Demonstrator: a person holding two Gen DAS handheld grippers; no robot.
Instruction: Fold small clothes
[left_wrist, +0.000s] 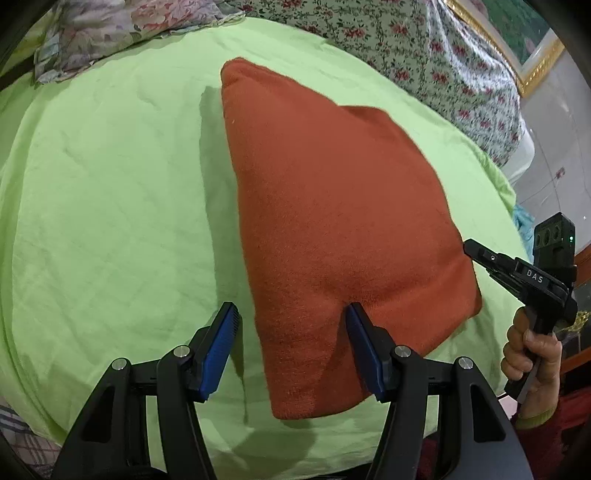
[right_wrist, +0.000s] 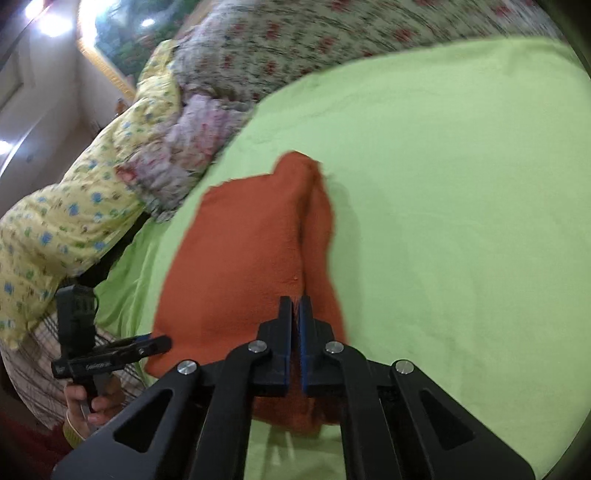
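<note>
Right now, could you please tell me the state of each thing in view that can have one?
orange garment: folded, lying flat on the green sheet.
left gripper: open, one finger resting on the garment's near edge.
right gripper: shut over the garment; whether it pinches cloth is unclear.
floral quilts: bunched along the sheet's far side.

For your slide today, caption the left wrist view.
Open left gripper straddles the folded orange cloth's near edge on the green bedsheet.
</note>
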